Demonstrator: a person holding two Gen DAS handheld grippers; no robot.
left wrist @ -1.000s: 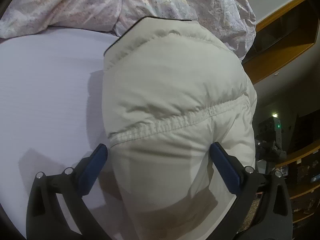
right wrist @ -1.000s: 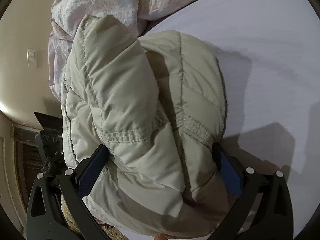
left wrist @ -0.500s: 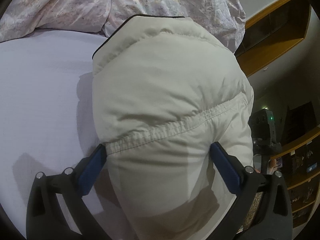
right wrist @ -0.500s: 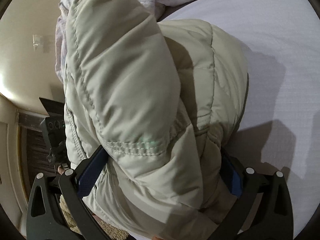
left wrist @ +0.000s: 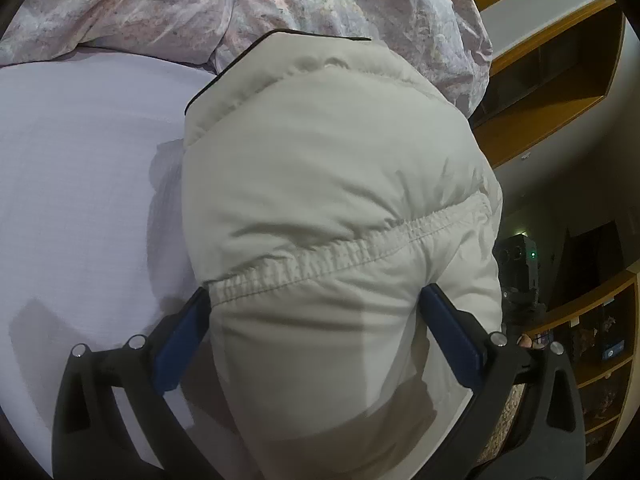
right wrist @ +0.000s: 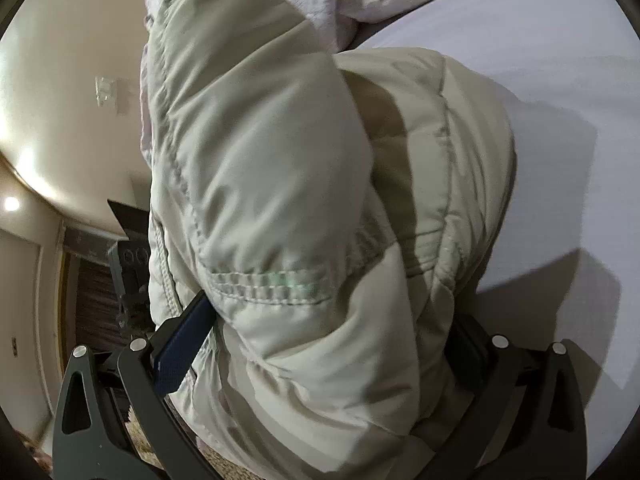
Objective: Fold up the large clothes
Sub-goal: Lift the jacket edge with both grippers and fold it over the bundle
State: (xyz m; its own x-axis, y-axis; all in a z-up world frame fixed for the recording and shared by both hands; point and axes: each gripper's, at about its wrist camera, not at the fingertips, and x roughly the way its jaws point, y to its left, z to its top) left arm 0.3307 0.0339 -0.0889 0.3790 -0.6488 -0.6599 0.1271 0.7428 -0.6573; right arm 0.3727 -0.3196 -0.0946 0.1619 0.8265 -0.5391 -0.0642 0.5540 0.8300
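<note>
A puffy cream jacket (left wrist: 320, 180), folded into a thick bundle, fills the left wrist view and lies on the white bed sheet (left wrist: 80, 180). My left gripper (left wrist: 316, 320) stands open at full width, the bundle filling the gap between its blue pads (left wrist: 182, 344). In the right wrist view the same jacket (right wrist: 260, 140) bulges up over my right gripper (right wrist: 332, 328), which is also open wide. One blue pad (right wrist: 180, 352) touches the bundle's side; the other is mostly hidden by fabric. The jacket's underside is out of sight.
A crumpled floral duvet (left wrist: 280, 0) lies just behind the jacket. Bare sheet (right wrist: 560, 60) spreads beside it. Wooden shelves (left wrist: 560, 80) stand past the bed edge on one side, and a wall with a switch (right wrist: 105, 90) on the other.
The right gripper has tipped upward with the jacket bundle, which now bulges higher and covers more of the duvet. The left gripper shifted slightly toward the duvet. Finger spacing is unchanged.
</note>
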